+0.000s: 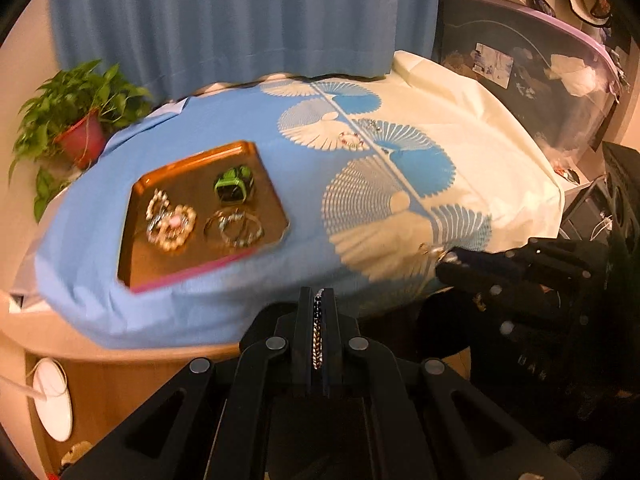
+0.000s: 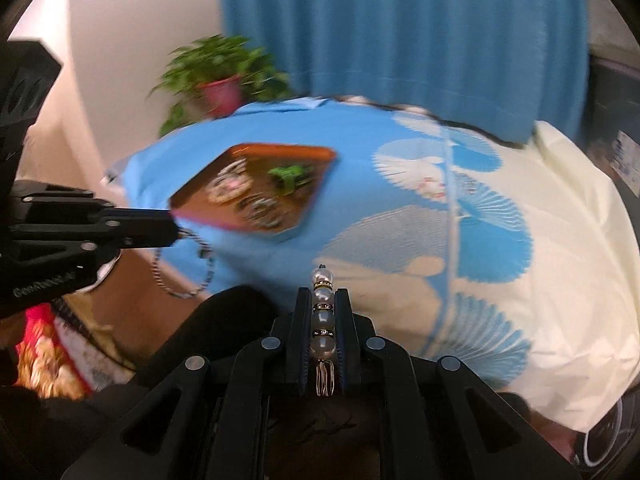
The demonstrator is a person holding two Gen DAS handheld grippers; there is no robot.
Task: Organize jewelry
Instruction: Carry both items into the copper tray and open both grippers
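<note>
My left gripper point(image 1: 318, 292) is shut on a thin dark-and-silver bead chain point(image 1: 318, 332), off the table's front edge. From the right wrist view that left gripper point(image 2: 174, 226) shows with the chain point(image 2: 180, 280) hanging in a loop below it. My right gripper point(image 2: 323, 292) is shut on a pearl bracelet point(image 2: 323, 320); in the left wrist view the right gripper point(image 1: 446, 260) is over the cloth's front right. A copper tray point(image 1: 192, 260) on the blue cloth holds a green watch point(image 1: 234, 186), pearl bracelets point(image 1: 170, 222) and bangles point(image 1: 236, 226). Both views are motion-blurred.
Two small bracelets point(image 1: 354, 140) lie on the fan-patterned blue and cream tablecloth point(image 1: 460, 120) behind the tray. A potted plant point(image 1: 80, 128) stands at the back left, a blue curtain point(image 1: 240, 20) behind, and a clear storage box point(image 1: 540, 80) at the right.
</note>
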